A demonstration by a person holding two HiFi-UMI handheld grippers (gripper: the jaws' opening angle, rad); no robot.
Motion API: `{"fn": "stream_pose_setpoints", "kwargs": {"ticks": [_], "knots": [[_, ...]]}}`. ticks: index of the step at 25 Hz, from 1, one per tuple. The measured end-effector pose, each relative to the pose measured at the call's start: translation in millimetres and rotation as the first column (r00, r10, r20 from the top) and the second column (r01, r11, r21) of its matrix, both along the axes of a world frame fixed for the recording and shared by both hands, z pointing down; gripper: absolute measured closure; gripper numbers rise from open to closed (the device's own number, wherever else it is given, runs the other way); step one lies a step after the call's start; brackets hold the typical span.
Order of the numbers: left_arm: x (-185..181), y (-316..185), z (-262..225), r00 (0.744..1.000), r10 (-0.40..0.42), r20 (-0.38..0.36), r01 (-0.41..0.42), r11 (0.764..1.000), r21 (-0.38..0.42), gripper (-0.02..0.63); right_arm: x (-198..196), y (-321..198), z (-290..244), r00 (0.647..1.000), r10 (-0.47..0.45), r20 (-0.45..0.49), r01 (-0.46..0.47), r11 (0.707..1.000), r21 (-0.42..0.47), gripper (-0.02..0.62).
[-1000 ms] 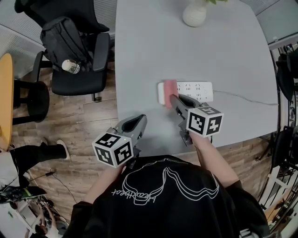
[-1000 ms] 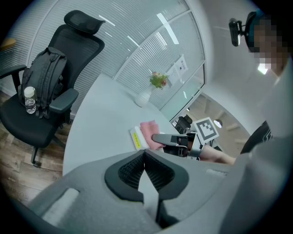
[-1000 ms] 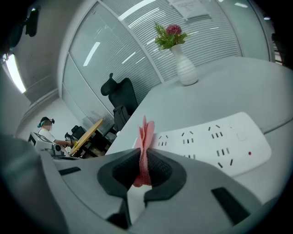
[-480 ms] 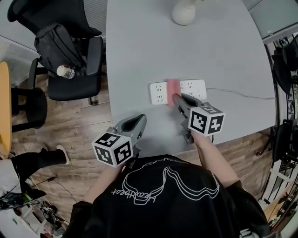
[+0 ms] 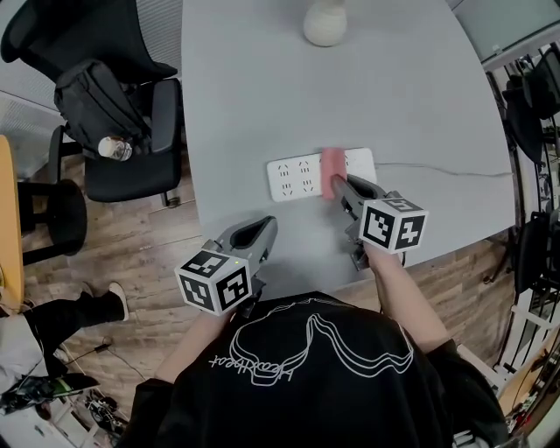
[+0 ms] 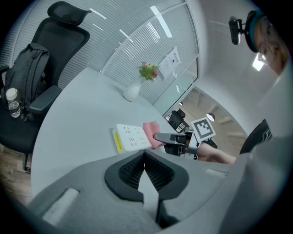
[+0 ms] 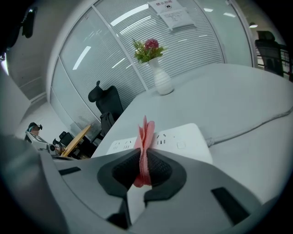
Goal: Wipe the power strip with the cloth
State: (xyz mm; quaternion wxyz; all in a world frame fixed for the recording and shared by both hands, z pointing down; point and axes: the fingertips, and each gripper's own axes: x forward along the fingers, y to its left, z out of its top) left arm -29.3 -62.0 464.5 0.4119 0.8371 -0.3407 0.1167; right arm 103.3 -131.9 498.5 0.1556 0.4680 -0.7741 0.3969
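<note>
A white power strip (image 5: 302, 176) lies flat on the grey table (image 5: 411, 96), its cable (image 5: 442, 169) trailing right. My right gripper (image 5: 339, 186) is shut on a folded pink cloth (image 5: 332, 168), which rests on the strip's right part. In the right gripper view the pink cloth (image 7: 146, 137) stands pinched between the jaws over the power strip (image 7: 181, 135). My left gripper (image 5: 252, 234) hangs over the table's near edge, shut, holding nothing. The left gripper view shows the power strip (image 6: 130, 137) and cloth (image 6: 152, 132) ahead.
A white vase (image 5: 324, 24) stands at the table's far side. A black office chair (image 5: 131, 131) with a backpack (image 5: 87, 101) and a bottle (image 5: 112, 147) sits left of the table. Wooden floor lies left of and below the table's edge.
My right gripper has slid the pink cloth rightward along the power strip, from its left end to its right part. The left gripper has stayed in place.
</note>
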Motion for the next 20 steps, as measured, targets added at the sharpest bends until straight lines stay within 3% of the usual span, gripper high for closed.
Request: {"fn": "stream_pose_setpoints", "kwargs": {"ticks": [20], "knots": [[33, -3, 5, 0.998, 0.062, 0.006, -0.061, 0.998, -0.013, 0.594, 73, -3, 1, 0.990, 0.136, -0.023, -0.136, 0.991, 0.009, 0.555]]}}
